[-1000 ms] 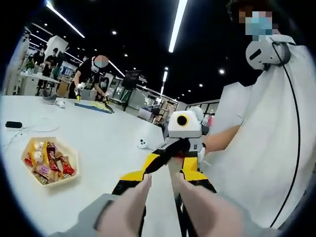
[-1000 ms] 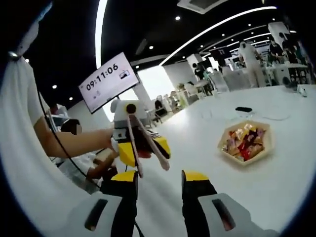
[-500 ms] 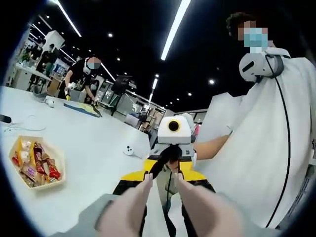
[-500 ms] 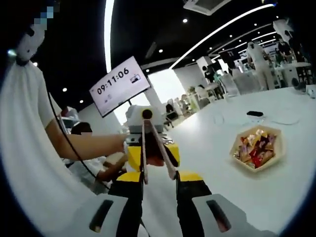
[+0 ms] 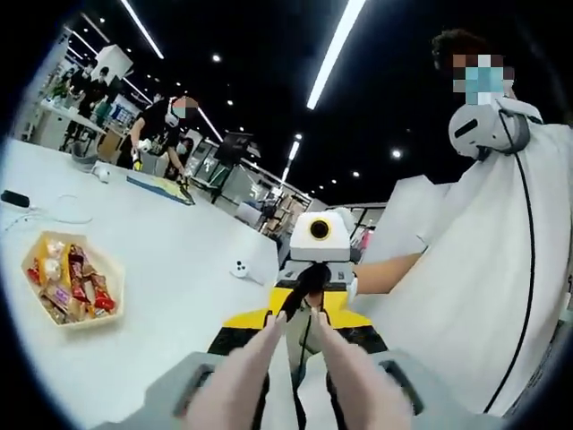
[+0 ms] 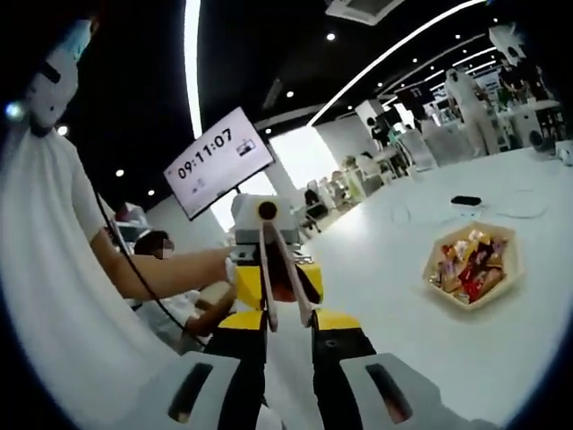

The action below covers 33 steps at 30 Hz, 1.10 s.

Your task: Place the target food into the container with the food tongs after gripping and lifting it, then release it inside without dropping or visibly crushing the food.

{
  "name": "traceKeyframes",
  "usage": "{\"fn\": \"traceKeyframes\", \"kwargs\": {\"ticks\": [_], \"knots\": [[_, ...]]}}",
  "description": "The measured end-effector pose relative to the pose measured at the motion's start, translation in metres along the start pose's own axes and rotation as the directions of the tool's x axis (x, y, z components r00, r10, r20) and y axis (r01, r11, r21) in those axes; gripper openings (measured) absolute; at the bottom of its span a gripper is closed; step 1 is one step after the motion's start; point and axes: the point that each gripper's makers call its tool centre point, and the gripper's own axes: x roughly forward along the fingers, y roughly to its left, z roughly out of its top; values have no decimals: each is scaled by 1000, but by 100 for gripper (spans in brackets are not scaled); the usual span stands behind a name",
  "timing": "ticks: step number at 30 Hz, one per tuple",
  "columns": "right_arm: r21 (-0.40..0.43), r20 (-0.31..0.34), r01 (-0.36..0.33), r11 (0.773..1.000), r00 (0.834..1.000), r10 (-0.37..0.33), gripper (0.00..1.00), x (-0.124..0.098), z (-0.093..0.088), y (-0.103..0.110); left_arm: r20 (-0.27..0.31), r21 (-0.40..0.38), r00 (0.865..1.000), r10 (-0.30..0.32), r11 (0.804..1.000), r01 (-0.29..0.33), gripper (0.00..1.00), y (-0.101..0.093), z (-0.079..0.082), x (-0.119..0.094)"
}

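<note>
Facing each other above the broad white table [image 5: 170, 269], two yellow-and-black handheld grippers meet tip to tip. In the left gripper view, the left gripper [image 5: 295, 333] carries pale beige food tongs [image 5: 269, 363], arms drawn nearly together, reaching toward the right gripper [image 5: 315, 300] held by a person in a white shirt [image 5: 483, 296]. In the right gripper view, those tongs rise before the right gripper's own narrowly parted jaws; whether these clamp the tongs' tips is unclear. A hexagonal pale wooden tray of wrapped snacks [image 5: 68, 282] [image 6: 473, 267] sits on the table, well apart from both grippers. Beyond it lies a small black device [image 6: 466, 200].
</note>
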Motion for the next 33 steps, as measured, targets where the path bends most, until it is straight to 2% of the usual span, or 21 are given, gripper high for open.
{"fn": "traceKeyframes", "kwargs": {"ticks": [8, 13, 15, 19, 24, 28, 29, 30, 31, 32, 33], "knots": [[-5, -7, -2, 1000, 1000, 2, 18, -7, -2, -1, -36, 17, 999, 28, 999, -28, 20, 2, -8, -7], [-4, -15, 3, 1000, 1000, -3, 18, -11, -5, -3, -25, 19, 999, 39, 999, -39, 20, 4, -11, -8], [26, -15, 5, 1000, 1000, -5, 19, -16, -4, -5, -12, 11, 999, 52, 999, -52, 21, 6, -10, -8], [-60, -84, -2, 998, 997, -3, 19, -22, -11, -2, -20, 5, 999, 26, 1000, -25, 18, 0, -15, -3], [-79, -86, 19, 997, 996, -26, 25, -29, -14, -8, -15, 44, 998, 64, 997, -63, 19, 0, -19, 2], [-85, -123, -4, 996, 992, -6, 28, -28, -18, -2, -34, 63, 998, 53, 997, -51, 19, -5, -22, 6], [-119, -149, 0, 993, 989, -18, 33, -26, -21, -4, -45, 68, 998, 43, 997, -40, 19, -8, -24, 9], [-142, -140, 13, 990, 990, -33, 37, -24, -19, -5, -55, 70, 998, 34, 997, -30, 19, -10, -27, 12], [-146, -138, 1, 989, 990, -22, 37, -22, -19, -2, -65, 76, 997, 28, 997, -24, 19, -12, -28, 14], [-153, -157, -18, 988, 988, -6, 33, -21, -22, 1, -73, 81, 997, 28, 996, -22, 19, -12, -30, 17], [-168, -216, -43, 985, 976, 5, 29, -22, -29, 3, -76, 80, 997, 26, 997, -20, 19, -13, -31, 19]]}}
